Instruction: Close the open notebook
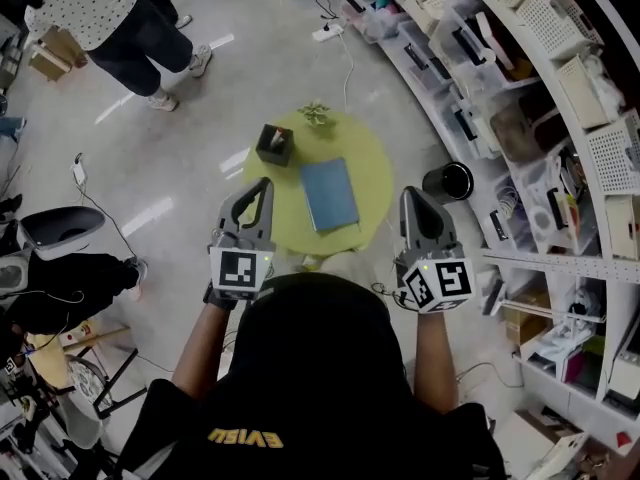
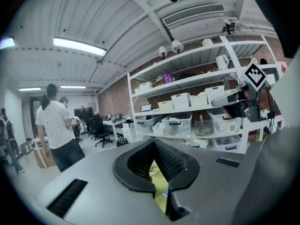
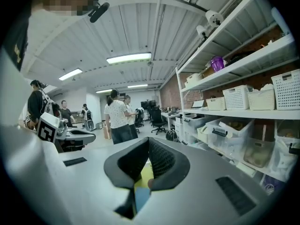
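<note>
A blue notebook (image 1: 329,195) lies closed and flat on the round yellow-green table (image 1: 375,158). My left gripper (image 1: 264,183) is held up near the table's front left edge, jaws shut and empty. My right gripper (image 1: 412,193) is raised to the right of the table, also shut with nothing in it. Both are well above and short of the notebook. In the left gripper view the left gripper (image 2: 154,139) points nearly level at the shelves, with a sliver of table under the tips. Below the right gripper (image 3: 148,140), a bit of the blue notebook (image 3: 139,197) shows.
A dark box (image 1: 274,144) and a small plant (image 1: 316,114) stand at the table's far side. A black cylindrical bin (image 1: 447,181) is on the floor to the right, beside long shelves (image 1: 520,98) of bins. A person (image 1: 120,28) stands at the far left.
</note>
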`<state>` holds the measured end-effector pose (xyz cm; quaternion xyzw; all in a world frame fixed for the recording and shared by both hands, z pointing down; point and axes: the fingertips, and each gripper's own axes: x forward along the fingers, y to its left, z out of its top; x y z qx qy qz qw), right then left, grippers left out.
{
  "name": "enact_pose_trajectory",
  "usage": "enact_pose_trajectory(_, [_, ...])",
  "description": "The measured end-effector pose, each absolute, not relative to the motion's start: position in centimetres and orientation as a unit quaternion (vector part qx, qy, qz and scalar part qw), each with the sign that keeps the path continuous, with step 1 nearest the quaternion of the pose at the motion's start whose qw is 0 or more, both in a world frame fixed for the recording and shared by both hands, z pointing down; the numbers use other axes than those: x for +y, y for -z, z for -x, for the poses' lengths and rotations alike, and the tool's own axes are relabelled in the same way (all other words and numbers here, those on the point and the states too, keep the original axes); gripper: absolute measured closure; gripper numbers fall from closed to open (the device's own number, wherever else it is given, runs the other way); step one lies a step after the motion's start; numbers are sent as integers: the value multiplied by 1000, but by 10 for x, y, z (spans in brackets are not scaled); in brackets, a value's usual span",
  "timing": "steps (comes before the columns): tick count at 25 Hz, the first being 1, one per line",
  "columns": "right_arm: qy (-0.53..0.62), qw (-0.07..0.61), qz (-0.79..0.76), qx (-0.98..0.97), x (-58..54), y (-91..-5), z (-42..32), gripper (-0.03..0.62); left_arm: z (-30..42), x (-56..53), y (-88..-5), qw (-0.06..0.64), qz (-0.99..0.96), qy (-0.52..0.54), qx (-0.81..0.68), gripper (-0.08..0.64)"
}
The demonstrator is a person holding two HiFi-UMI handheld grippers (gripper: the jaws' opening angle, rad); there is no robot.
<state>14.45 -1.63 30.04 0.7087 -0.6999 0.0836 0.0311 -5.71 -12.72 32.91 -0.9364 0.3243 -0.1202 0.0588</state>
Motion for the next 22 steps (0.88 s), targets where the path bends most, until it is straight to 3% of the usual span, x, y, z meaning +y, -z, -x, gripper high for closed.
enact_pose_trajectory(7, [-72,39,-707,-702,-17,-291,-141,591,76,-140,-324,46,931,117,343,546])
enact_pose_trajectory(12, [-68,48,-707,-702,-12,-289,-144,591,70,-125,-326,88,934,135,320,546])
enact_pose_trajectory(22, [-66,47,-705,-704,-16,-291,-133,591,76,-133,-322,103,932,138,320,545])
